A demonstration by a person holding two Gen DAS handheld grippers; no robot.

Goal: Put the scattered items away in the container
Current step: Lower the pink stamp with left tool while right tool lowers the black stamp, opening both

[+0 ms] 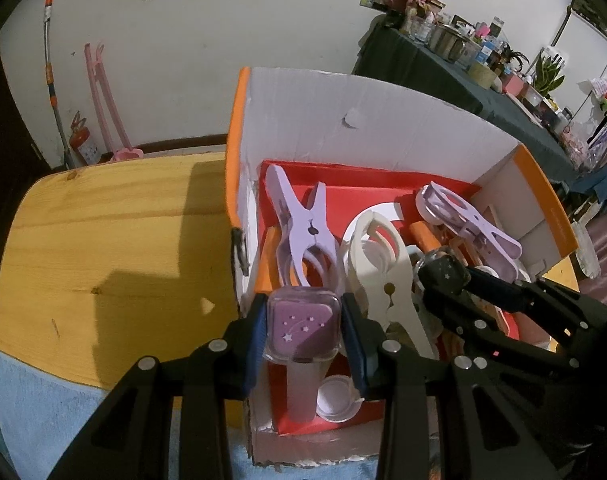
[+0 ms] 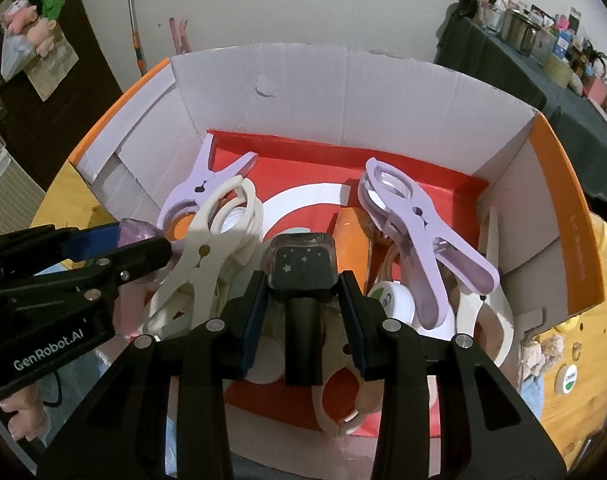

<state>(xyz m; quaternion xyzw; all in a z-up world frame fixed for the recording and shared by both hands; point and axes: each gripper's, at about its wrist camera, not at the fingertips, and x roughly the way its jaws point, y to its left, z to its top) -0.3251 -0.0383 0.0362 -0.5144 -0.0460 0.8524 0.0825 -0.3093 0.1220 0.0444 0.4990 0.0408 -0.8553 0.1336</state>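
My left gripper (image 1: 303, 320) is shut on a purple star-printed bottle (image 1: 302, 326), held over the near left corner of the cardboard box (image 1: 343, 120). My right gripper (image 2: 303, 276) is shut on a black star-printed bottle (image 2: 302, 266), held over the middle of the box (image 2: 343, 92). The box holds lilac clips (image 1: 299, 228) (image 2: 419, 232), cream clips (image 1: 383, 276) (image 2: 207, 248) and a round white jar (image 2: 395, 300). The right gripper shows in the left wrist view (image 1: 443, 276), and the left gripper shows in the right wrist view (image 2: 143, 240).
The box stands on a wooden table (image 1: 103, 240) with a blue cloth (image 1: 43, 392) at its near edge. A small round tin (image 2: 569, 376) lies on the table to the right of the box. A cluttered dark-draped table (image 1: 463, 72) stands behind.
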